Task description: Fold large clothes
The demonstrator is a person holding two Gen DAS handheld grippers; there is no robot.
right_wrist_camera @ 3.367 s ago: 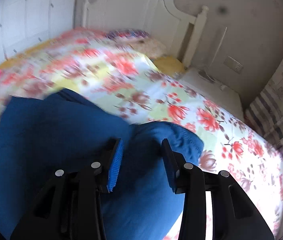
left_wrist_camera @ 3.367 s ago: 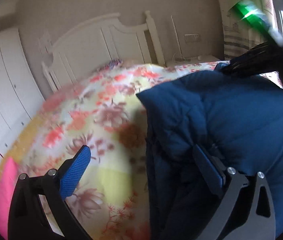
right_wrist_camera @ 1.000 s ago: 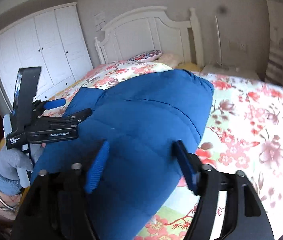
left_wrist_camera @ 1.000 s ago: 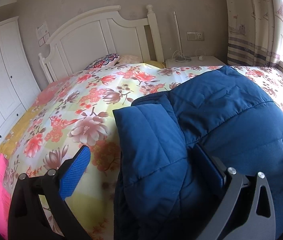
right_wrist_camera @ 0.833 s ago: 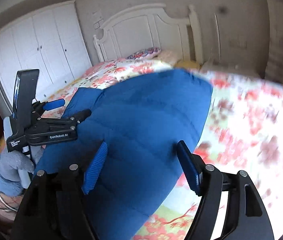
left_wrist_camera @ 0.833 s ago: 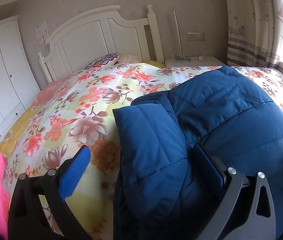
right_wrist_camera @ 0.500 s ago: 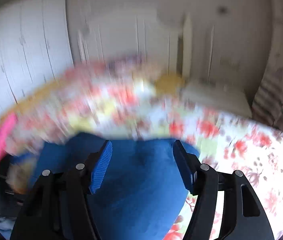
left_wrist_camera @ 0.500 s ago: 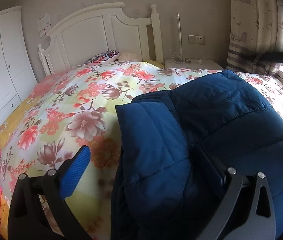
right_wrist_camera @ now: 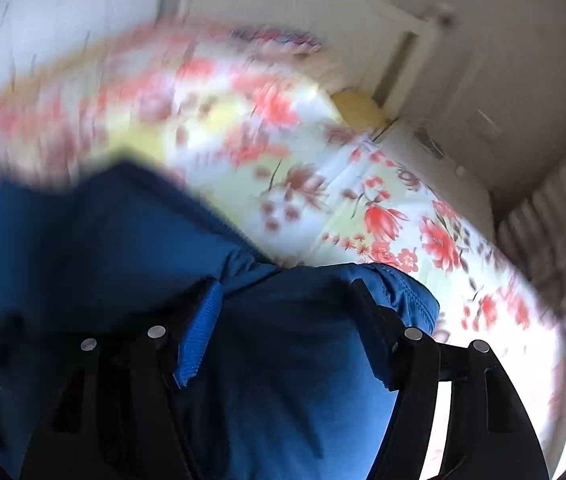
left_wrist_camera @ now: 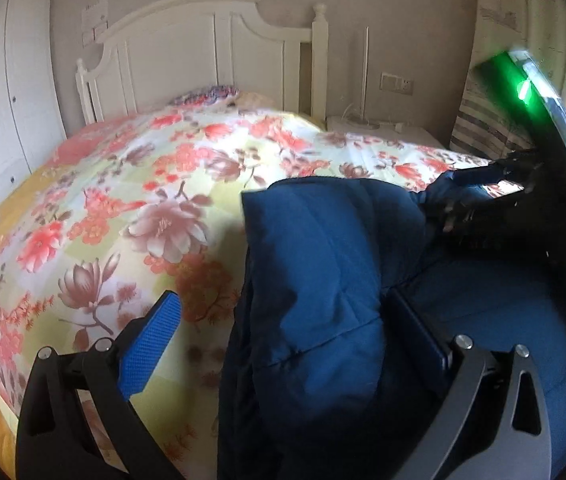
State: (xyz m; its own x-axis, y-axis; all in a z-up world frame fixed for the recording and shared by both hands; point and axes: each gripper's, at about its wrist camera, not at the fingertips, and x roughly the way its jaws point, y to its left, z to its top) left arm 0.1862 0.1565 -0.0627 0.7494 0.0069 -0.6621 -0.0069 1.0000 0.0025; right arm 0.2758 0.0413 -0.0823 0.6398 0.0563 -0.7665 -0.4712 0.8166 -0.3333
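folding the blue padded jacket (left_wrist_camera: 323, 280) is well under way: it lies on the near right part of the bed (left_wrist_camera: 131, 184), on the floral bedspread, with one panel already doubled over so a thick folded edge faces left. we judge the step in hand to be taking the far end of the jacket to bring it over for the next fold.

our left gripper (left_wrist_camera: 283, 344) sits over the near edge of the jacket with its fingers spread wide; the left blue pad (left_wrist_camera: 151, 344) hangs clear above the bedspread, the other lies against the jacket, and nothing is pinched. our right gripper (right_wrist_camera: 287, 328) is at the jacket's far right end, where a stitched hem (right_wrist_camera: 407, 296) bunches between its fingers. its fingers have just been opening a little and stand apart, with fabric between them; the view is blurred, and the pads do not seem to press.

next we would need to close the right fingers firmly on that hem, catching all layers, while the left steadies the near edge so the puffy fold does not spring open.
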